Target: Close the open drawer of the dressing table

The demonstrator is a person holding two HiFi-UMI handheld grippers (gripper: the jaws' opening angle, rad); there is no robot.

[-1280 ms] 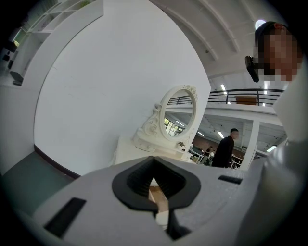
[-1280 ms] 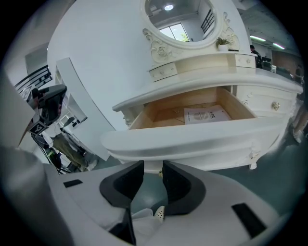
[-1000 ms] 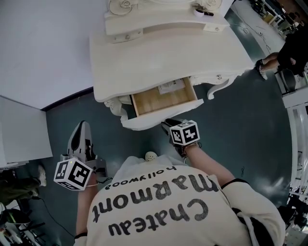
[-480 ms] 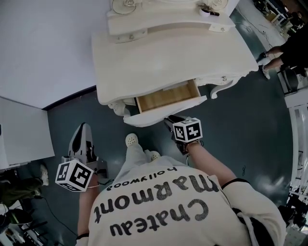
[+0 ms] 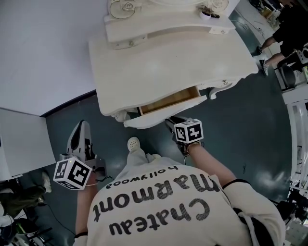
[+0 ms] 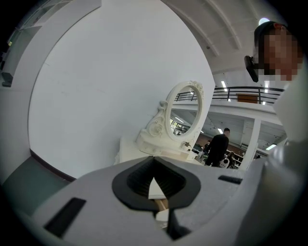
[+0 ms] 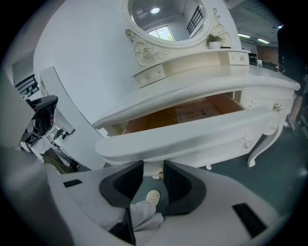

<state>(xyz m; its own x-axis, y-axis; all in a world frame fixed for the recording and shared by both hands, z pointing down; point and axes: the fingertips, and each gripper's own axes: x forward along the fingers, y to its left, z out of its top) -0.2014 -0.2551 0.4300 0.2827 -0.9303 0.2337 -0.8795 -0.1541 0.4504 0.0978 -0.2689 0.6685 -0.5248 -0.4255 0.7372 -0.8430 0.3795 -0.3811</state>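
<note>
Teal floor [image 5: 240, 115], white dressing table [image 5: 163, 53], drawer [image 5: 169, 100] stood partly open.
I had right gripper [image 7: 153, 169] at drawer front, jaws spread, just opening, knob [image 7: 157, 175] possibly between them; left gripper [image 6: 154, 161] pressed together, aside.

Item: mirror [image 5: 124, 6], cut off by your head view's top edge. Item: drawer [image 5: 149, 121] interior, mostly under the bench [image 5: 168, 57] top (printed sheet [image 7: 197, 114] inside: unreadable). Item: right tool [image 5: 171, 122] tips, hidden against the drawer front.

One dressing table [image 5: 168, 53], one drawer [image 5: 168, 102], one mirror [image 7: 163, 18]
</note>
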